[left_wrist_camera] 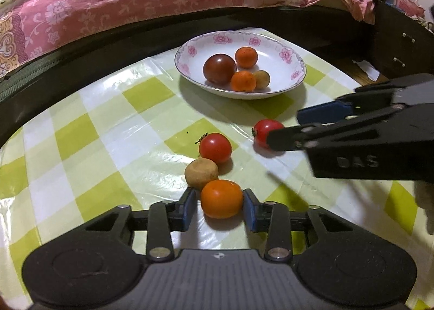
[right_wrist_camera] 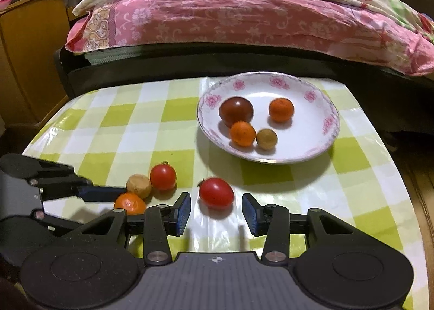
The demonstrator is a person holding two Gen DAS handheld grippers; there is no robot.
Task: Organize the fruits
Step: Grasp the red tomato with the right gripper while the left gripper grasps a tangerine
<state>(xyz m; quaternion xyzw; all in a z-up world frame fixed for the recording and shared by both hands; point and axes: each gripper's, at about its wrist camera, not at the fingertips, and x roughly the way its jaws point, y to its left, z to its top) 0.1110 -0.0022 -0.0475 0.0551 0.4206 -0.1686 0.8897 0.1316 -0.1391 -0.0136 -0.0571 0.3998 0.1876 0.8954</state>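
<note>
Two grippers: both spread apart (neither clamped)
Left gripper (left_wrist_camera: 219, 205): straddles mandarin (left_wrist_camera: 222, 198), short of plate (left_wrist_camera: 295, 76)
Right gripper (right_wrist_camera: 216, 208): straddles tomato (right_wrist_camera: 216, 192)

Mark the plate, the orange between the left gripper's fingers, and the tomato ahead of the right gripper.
plate (left_wrist_camera: 294, 59): left wrist view, bare right rim.
orange (left_wrist_camera: 222, 198): left wrist view, middle of its skin.
tomato (right_wrist_camera: 217, 192): right wrist view, centre of its red side.

Open tabletop (right_wrist_camera: 122, 125) lies left of the plate (right_wrist_camera: 329, 131), with a bare strip between the plate and the loose fruit. Nearer, a brown fruit (left_wrist_camera: 201, 173) and a tomato (left_wrist_camera: 215, 147) crowd just behind the orange (left_wrist_camera: 222, 198) (all but touching). The bed (right_wrist_camera: 244, 19) walls off the far edge.
</note>
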